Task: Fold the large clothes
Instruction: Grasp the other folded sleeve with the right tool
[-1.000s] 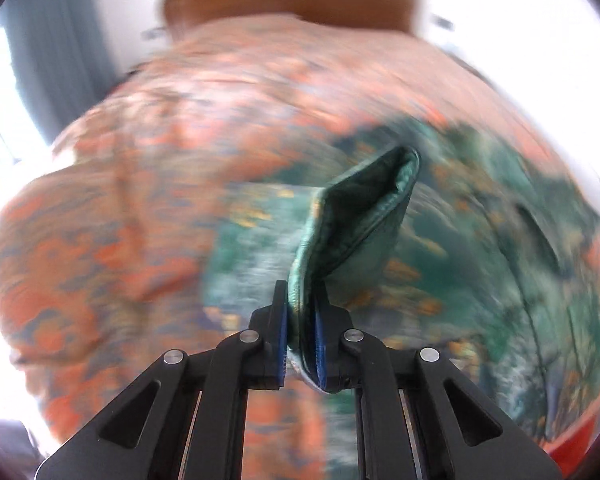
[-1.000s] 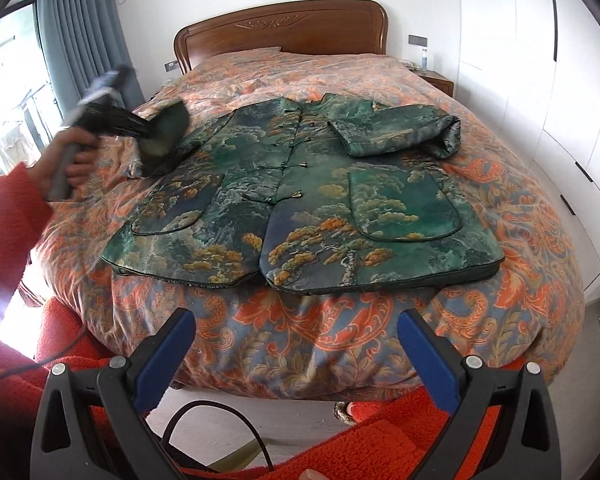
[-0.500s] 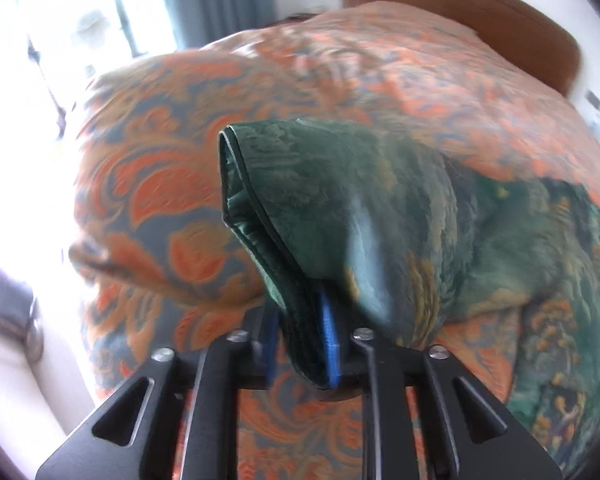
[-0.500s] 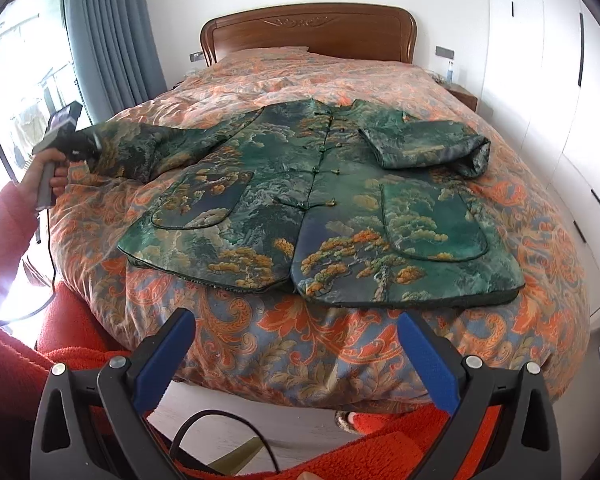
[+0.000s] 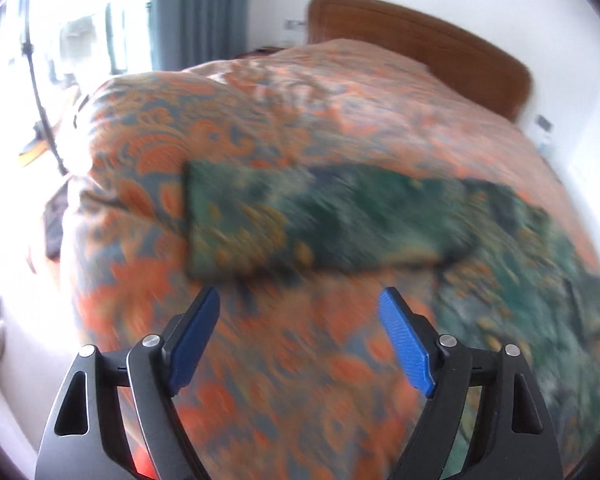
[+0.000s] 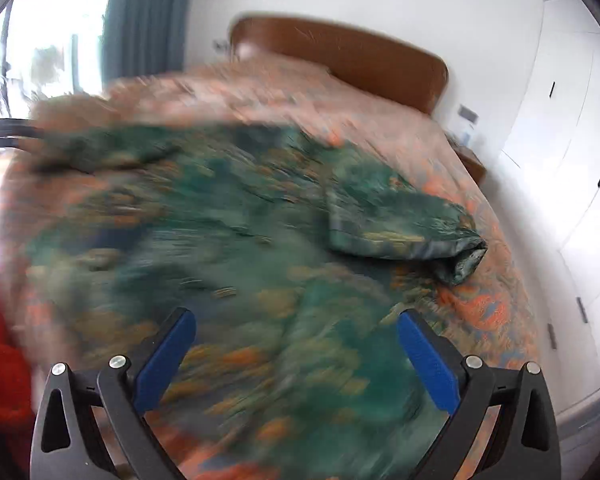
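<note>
Nearest, the left gripper [image 5: 300,300] is opening with nothing between its pads, and the right gripper [image 6: 296,324] stands spread and empty. Only the left view shows one sleeve [image 5: 316,224] stretched flat on the bed [image 5: 148,132]. Beyond, only the right view shows the jacket [image 6: 204,240] with its other sleeve [image 6: 400,224] folded across.

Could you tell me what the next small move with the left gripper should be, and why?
Probably re-grip the outstretched sleeve at its cuff and fold it across the jacket: the left gripper is opening with nothing between its pads, and the other sleeve already lies folded.

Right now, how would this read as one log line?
left gripper: opening, empty | right gripper: open, empty | jacket: on bed
</note>
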